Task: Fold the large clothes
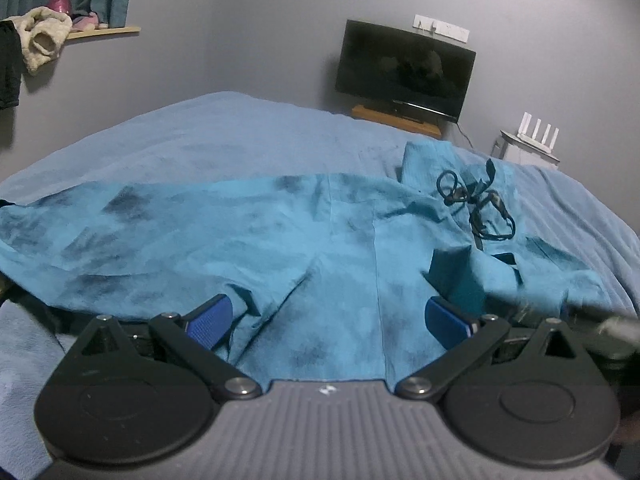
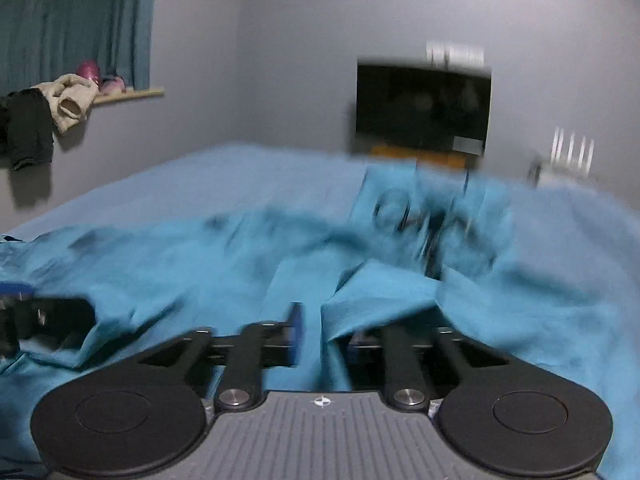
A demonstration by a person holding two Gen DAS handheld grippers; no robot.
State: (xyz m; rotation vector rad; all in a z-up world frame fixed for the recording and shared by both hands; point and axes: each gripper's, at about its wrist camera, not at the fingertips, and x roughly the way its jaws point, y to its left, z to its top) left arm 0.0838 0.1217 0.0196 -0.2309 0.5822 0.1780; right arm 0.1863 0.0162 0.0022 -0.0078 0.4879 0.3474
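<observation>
A large teal garment (image 1: 248,236) with dark blotches lies spread across the blue bed (image 1: 240,132). A dark drawstring (image 1: 476,204) lies tangled on its right part. My left gripper (image 1: 326,320) is open, its blue pads (image 1: 210,320) wide apart over the garment's near edge. In the blurred right wrist view the same garment (image 2: 500,292) fills the foreground. My right gripper (image 2: 318,332) is nearly closed with a fold of the teal cloth between its fingers; the right finger is hidden under the cloth. The left gripper shows at the left edge of the right wrist view (image 2: 24,312).
A dark TV (image 1: 404,68) on a wooden stand stands against the grey wall beyond the bed. A white router (image 1: 536,128) sits on a unit at the right. Clothes (image 1: 40,36) hang by a shelf and teal curtain at the left.
</observation>
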